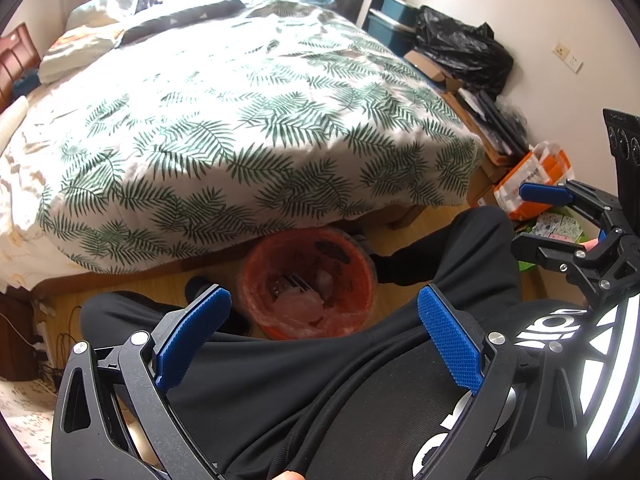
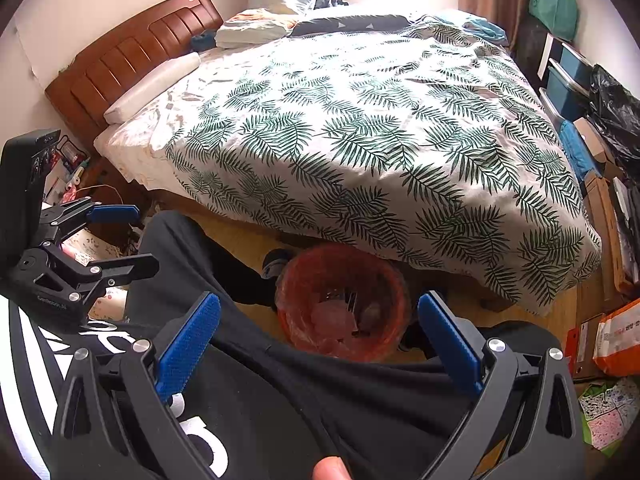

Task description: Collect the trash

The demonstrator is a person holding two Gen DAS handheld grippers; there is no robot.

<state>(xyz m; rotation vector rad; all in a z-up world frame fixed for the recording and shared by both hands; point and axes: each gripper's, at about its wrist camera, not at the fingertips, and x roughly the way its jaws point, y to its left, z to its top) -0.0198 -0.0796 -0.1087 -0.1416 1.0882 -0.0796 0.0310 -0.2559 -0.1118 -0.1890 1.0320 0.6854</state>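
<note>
An orange bin (image 1: 308, 280) lined with a clear bag stands on the wooden floor at the foot of the bed, between a seated person's legs; it shows too in the right wrist view, bin (image 2: 340, 300). Pale plastic scraps (image 1: 300, 306) lie inside it. My left gripper (image 1: 324, 310) hangs open above the person's lap, nothing between its blue pads. My right gripper (image 2: 318, 316) is open as well and holds nothing. Each gripper appears in the other's view: the right gripper (image 1: 532, 216) at the right edge, the left gripper (image 2: 132, 236) at the left.
A bed with a leaf-print duvet (image 1: 248, 128) fills the middle. Black trouser legs (image 1: 460, 248) flank the bin. Boxes, a black bag (image 1: 464, 44) and an orange-white package (image 1: 532, 176) crowd the right wall. A wooden headboard (image 2: 132, 64) and cluttered items lie left.
</note>
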